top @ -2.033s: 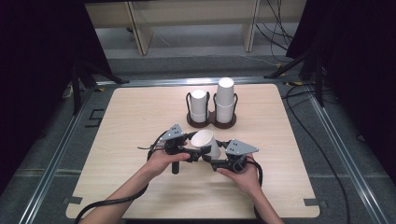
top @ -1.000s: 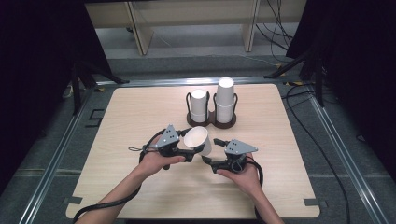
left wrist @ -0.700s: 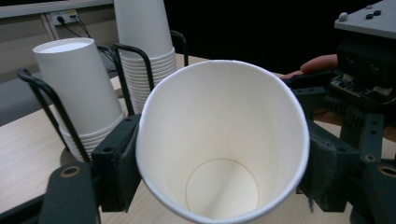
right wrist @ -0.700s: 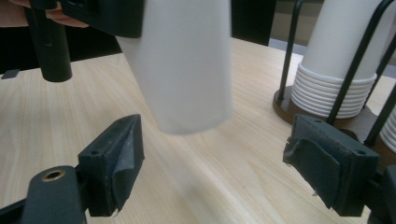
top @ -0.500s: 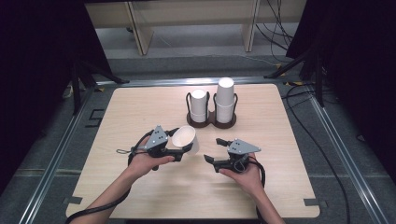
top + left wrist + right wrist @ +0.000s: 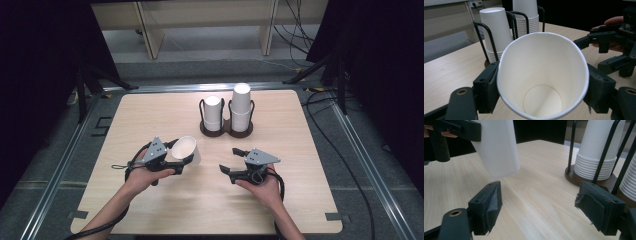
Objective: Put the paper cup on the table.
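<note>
White paper cup (image 6: 186,148), black tool (image 6: 176,161), pale wood-grain table (image 6: 150,115)

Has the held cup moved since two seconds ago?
Yes. The cup, in the left gripper, went left, away from the right gripper, judged against the cup holder.

In the right gripper view, the picture's top edge cuts off the white paper cup (image 6: 499,147). The two white stacks of paper cups (image 6: 596,150) run off the top and right edges.
</note>
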The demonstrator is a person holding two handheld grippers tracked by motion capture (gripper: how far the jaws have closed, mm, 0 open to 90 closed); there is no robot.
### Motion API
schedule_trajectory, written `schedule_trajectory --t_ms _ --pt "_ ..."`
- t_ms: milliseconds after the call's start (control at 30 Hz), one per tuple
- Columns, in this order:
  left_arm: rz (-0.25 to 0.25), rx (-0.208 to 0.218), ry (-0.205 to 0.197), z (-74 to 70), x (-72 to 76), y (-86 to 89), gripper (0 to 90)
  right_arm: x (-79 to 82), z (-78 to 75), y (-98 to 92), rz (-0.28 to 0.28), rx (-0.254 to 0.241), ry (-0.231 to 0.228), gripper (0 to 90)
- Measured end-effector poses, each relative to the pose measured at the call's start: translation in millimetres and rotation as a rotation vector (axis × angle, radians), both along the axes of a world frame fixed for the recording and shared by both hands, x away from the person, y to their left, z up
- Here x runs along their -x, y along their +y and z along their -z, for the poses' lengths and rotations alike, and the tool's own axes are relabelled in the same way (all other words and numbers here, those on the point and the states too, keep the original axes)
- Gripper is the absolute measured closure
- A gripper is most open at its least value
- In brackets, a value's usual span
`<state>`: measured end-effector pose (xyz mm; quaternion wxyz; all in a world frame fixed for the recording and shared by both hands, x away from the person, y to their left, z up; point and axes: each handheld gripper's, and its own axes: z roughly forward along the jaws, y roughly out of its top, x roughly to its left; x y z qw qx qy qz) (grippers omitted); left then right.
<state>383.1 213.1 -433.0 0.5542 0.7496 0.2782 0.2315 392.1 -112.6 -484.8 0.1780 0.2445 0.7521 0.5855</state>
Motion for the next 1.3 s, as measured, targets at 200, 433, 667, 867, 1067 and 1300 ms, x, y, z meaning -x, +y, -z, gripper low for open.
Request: schedule_trajectory --t_ms 200,433,667,867,1067,1300 --pt "-0.03 -0.008 -0.002 1.4 3.8 11.8 25.2 3.5 0.0 0.8 0.014 -0.02 0.06 20.6" --pt "-0.059 -0.025 -0.004 5.5 7.0 23.9 25.2 1.9 0.0 0.4 0.021 -0.022 0.027 20.9" --pt "-0.09 -0.019 -0.006 10.0 9.0 43.1 25.2 1.7 1.5 0.7 0.025 -0.031 0.047 21.2" --pt "-0.153 -0.042 0.006 13.6 13.2 56.6 25.2 -0.4 1.0 -1.7 0.023 -0.013 0.02 21.4" --pt "-0.226 -0.05 0.004 17.9 17.4 70.7 25.3 0.3 0.5 -2.3 0.03 -0.014 0.032 21.6" --pt "-0.321 -0.086 0.008 22.4 23.0 88.2 25.4 0.1 0.5 -2.4 0.033 -0.01 0.03 21.8"
